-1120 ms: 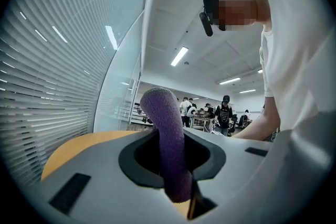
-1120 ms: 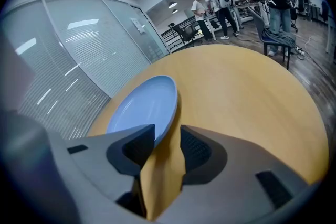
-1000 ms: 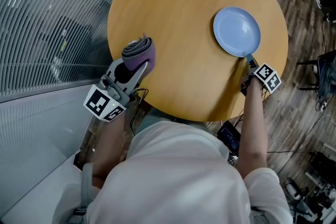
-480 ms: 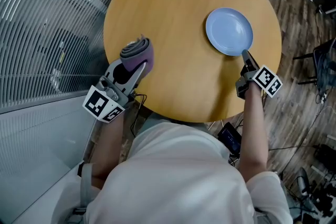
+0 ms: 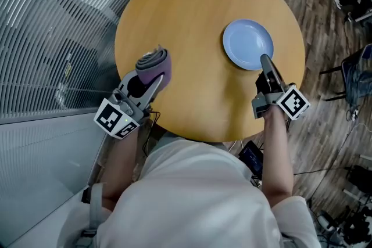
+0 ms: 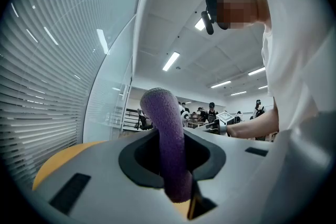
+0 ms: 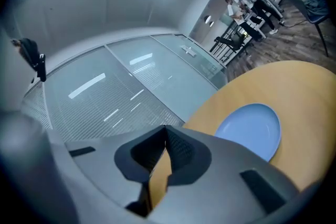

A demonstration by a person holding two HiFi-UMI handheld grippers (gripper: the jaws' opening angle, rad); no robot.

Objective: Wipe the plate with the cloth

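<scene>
Clamping cloth [image 5: 154, 62] in left gripper [image 5: 150, 79], right gripper [image 5: 265, 61] clenched on nothing
Could shove unpinned plate [image 5: 246, 42] off table's [image 5: 192, 9] right edge while wiping, with nothing holding it down.

I count one round table [image 5: 197, 14]. On the table sits one blue plate [image 5: 247, 43]; at the table's near edge I see one purple cloth [image 5: 154, 64]. Two grippers over the table: one left gripper [image 5: 152, 75], one right gripper [image 5: 265, 59].
</scene>
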